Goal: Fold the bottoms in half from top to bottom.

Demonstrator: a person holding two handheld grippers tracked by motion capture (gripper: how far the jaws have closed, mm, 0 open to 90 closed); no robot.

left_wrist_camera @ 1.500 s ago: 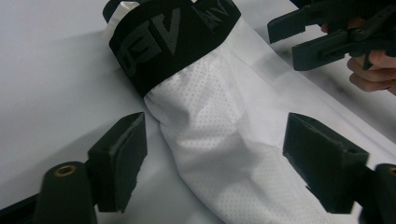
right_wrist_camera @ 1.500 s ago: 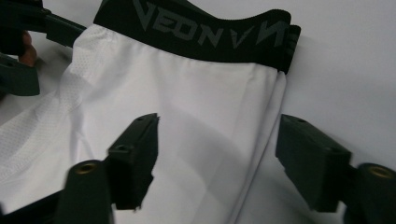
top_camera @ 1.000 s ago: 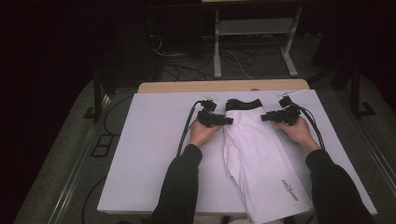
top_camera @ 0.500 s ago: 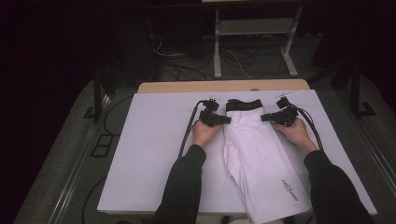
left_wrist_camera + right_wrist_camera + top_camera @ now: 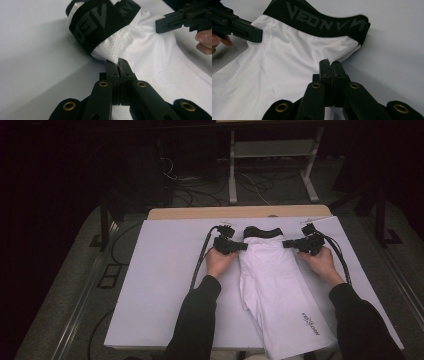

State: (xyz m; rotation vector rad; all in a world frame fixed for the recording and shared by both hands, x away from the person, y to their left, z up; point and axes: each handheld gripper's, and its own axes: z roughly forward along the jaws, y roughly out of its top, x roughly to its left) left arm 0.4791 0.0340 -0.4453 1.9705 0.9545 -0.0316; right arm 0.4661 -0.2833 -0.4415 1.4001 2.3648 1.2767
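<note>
White shorts with a black lettered waistband lie lengthwise on the white table cover, waistband at the far end. My left gripper is shut on the shorts' left edge just below the waistband; in the left gripper view its jaws pinch the white mesh fabric. My right gripper is shut on the right edge; in the right gripper view its jaws clamp the fabric below the waistband. Each gripper view shows the other gripper across the shorts.
The cover lies over a wooden table whose far edge shows. Cables trail from both grippers over the cover. Beyond the table stand a metal frame and floor cables. The shorts' leg end reaches the near edge.
The waistband end of the shorts has been drawn a little straighter between the two grippers. Both hands have hardly shifted and both grips hold.
</note>
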